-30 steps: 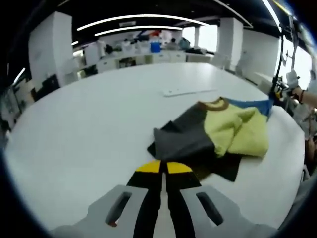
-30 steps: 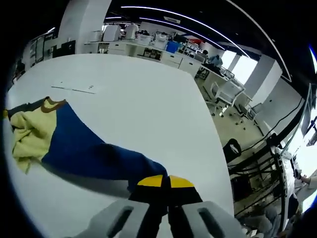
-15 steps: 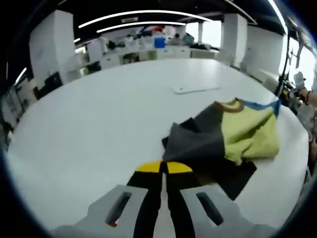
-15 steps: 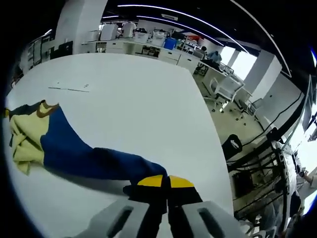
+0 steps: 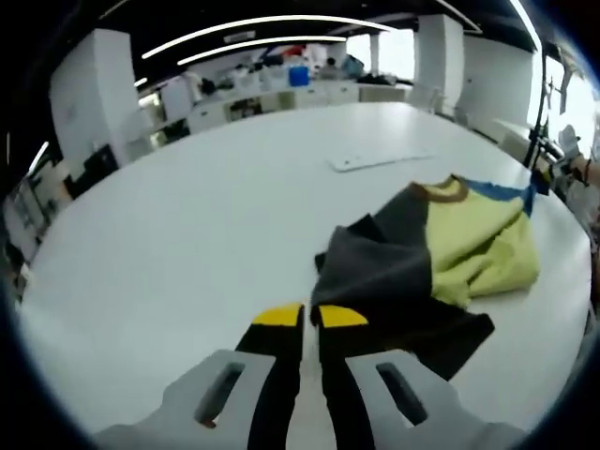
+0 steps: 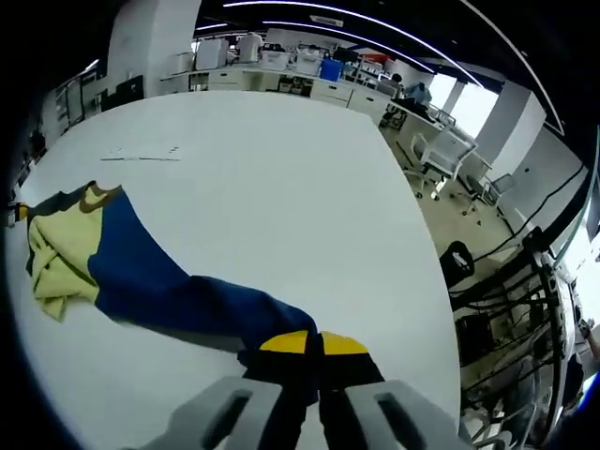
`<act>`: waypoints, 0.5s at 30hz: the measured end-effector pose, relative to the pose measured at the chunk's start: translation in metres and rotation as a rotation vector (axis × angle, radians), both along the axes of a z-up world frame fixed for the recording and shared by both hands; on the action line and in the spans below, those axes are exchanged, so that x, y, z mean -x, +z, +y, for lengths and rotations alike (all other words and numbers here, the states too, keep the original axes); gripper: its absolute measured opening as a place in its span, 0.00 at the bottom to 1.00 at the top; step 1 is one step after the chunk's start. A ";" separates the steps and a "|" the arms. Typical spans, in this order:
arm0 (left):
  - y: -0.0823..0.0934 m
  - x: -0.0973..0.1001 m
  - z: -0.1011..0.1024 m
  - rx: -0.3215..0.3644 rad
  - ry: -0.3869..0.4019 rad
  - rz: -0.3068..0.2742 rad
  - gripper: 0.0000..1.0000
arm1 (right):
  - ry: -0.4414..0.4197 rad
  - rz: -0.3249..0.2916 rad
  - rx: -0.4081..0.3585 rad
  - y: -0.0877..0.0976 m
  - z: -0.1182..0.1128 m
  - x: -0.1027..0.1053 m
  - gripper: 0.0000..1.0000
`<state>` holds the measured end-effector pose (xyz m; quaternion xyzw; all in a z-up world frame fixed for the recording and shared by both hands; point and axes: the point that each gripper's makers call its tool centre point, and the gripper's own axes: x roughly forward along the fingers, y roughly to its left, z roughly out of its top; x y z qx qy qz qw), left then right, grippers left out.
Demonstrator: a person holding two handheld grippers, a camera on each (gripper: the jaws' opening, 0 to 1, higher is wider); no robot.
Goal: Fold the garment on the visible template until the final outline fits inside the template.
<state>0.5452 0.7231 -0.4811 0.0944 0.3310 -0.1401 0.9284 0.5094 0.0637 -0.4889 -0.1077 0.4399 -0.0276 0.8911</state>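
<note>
Pinching the blue sleeve (image 6: 202, 305) of the garment (image 5: 441, 258), the right gripper (image 6: 319, 344) is stretching it across the table (image 6: 281, 187). Left gripper (image 5: 309, 317) is hovering slightly parted beside the grey sleeve (image 5: 375, 277), gripping nothing. Risk: one-sided pulling is dragging the bunched body off any template.
</note>
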 end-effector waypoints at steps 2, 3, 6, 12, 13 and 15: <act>0.002 0.002 0.001 0.003 -0.002 -0.005 0.10 | 0.006 0.001 -0.008 -0.001 0.002 0.002 0.00; 0.002 0.004 0.001 0.013 0.000 -0.003 0.11 | 0.009 0.000 -0.010 -0.001 0.003 0.003 0.01; 0.005 0.008 0.000 0.027 -0.005 -0.011 0.20 | 0.031 -0.016 -0.015 0.002 0.009 0.005 0.09; 0.010 0.017 -0.009 0.122 0.009 -0.023 0.41 | 0.042 -0.051 -0.066 0.005 0.025 0.008 0.37; 0.010 0.018 -0.009 0.118 0.009 -0.024 0.43 | 0.054 -0.062 -0.078 0.007 0.030 0.009 0.39; 0.009 0.022 -0.011 0.102 0.004 -0.025 0.49 | 0.066 -0.074 -0.102 0.010 0.038 0.010 0.45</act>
